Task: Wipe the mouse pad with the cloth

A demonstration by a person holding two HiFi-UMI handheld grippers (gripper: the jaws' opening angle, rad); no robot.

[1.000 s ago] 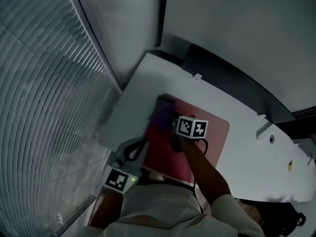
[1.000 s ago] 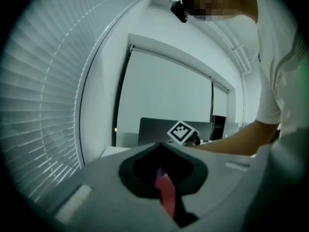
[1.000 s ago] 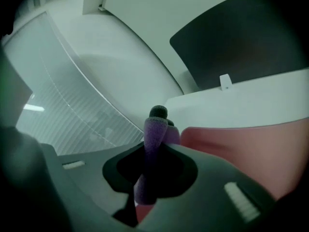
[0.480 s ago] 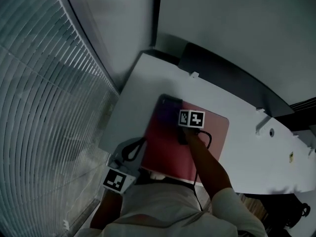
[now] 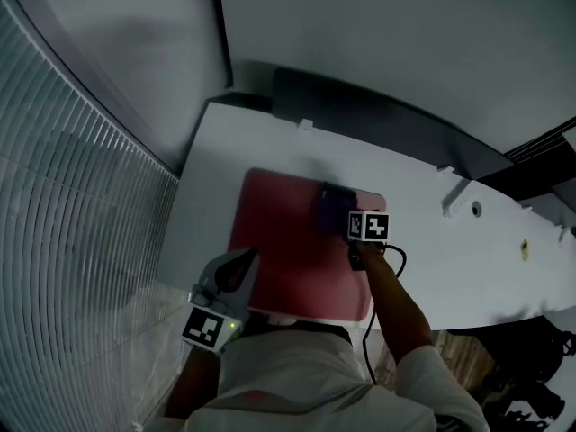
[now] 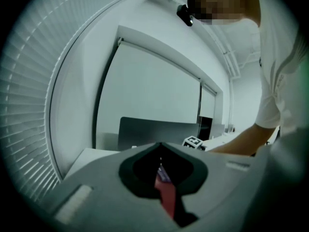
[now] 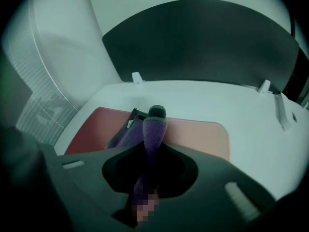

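Observation:
A red mouse pad (image 5: 288, 241) lies on the white desk (image 5: 432, 259). My right gripper (image 5: 340, 216) is over the pad's far right part, shut on a purple cloth (image 5: 331, 207) that rests on the pad. In the right gripper view the cloth (image 7: 153, 129) is pinched upright between the jaws, with more of it bunched on the pad (image 7: 203, 132) to the left. My left gripper (image 5: 241, 264) is at the pad's near left corner, and the left gripper view shows a red strip of the pad (image 6: 164, 192) clamped between its jaws.
A dark panel (image 5: 378, 120) stands along the desk's far edge. Window blinds (image 5: 72, 196) fill the left side. White fittings (image 5: 457, 201) sit on the desk to the right of the pad. A black cable (image 5: 393, 261) loops beside my right forearm.
My right gripper has dragged the cloth from the pad's far left corner along the far edge to its far right part. The left gripper has stayed at the near left corner.

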